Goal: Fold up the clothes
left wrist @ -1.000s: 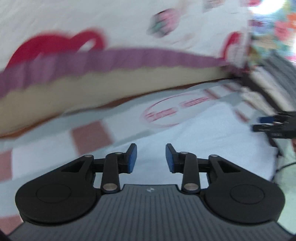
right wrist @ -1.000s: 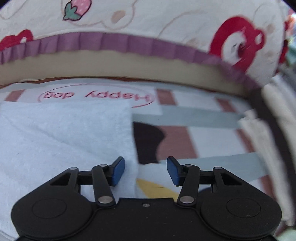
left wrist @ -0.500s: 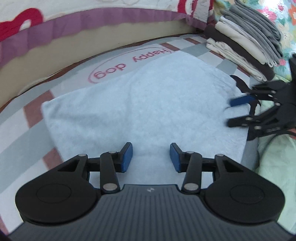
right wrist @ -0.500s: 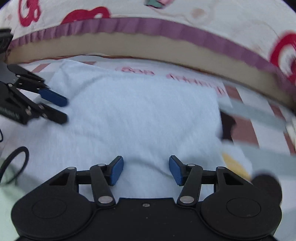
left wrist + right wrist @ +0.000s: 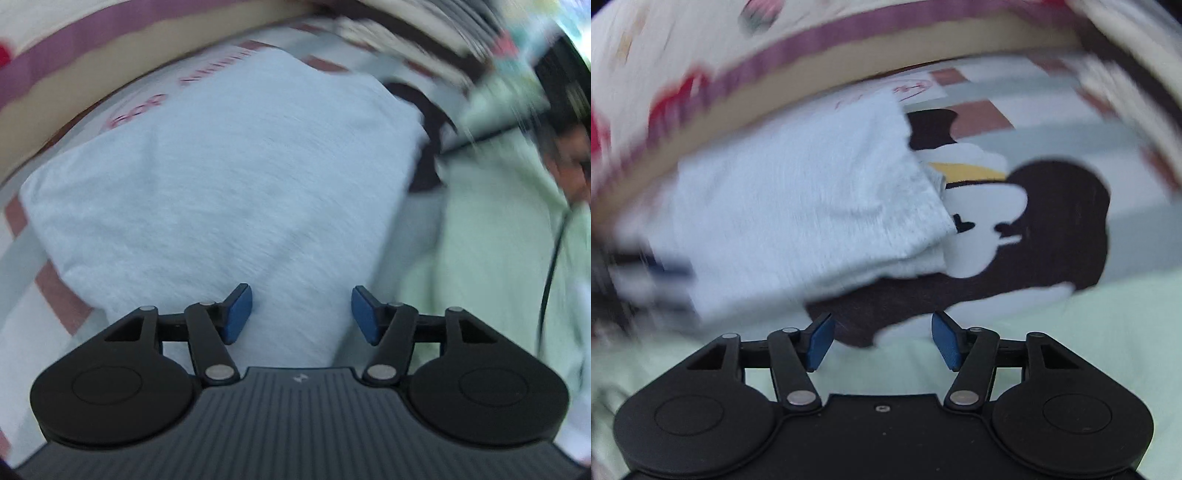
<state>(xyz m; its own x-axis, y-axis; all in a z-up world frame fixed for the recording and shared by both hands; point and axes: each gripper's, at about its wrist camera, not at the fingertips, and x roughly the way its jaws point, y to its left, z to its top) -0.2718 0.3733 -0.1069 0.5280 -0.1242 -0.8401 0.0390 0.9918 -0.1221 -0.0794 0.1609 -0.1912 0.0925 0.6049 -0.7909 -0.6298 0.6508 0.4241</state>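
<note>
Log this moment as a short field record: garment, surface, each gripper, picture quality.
garment: pale blue towel-like cloth, folded, lying flat
surface: printed sheet with a dark cartoon figure and red lettering
left gripper: jaws opening, nothing between the fingers, above the cloth's near edge
right gripper: jaws opening, nothing held, beside the cloth over the dark print
other: pale green fabric at the near side; stacked folded clothes at the far edge, blurred
picture quality: motion blur in both views

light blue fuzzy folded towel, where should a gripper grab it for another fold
Probably the layered near-right corner of the light blue fuzzy folded towel, approached from the right: there its stacked edges are exposed and slightly lifted off the cartoon-dog printed sheet.
</note>
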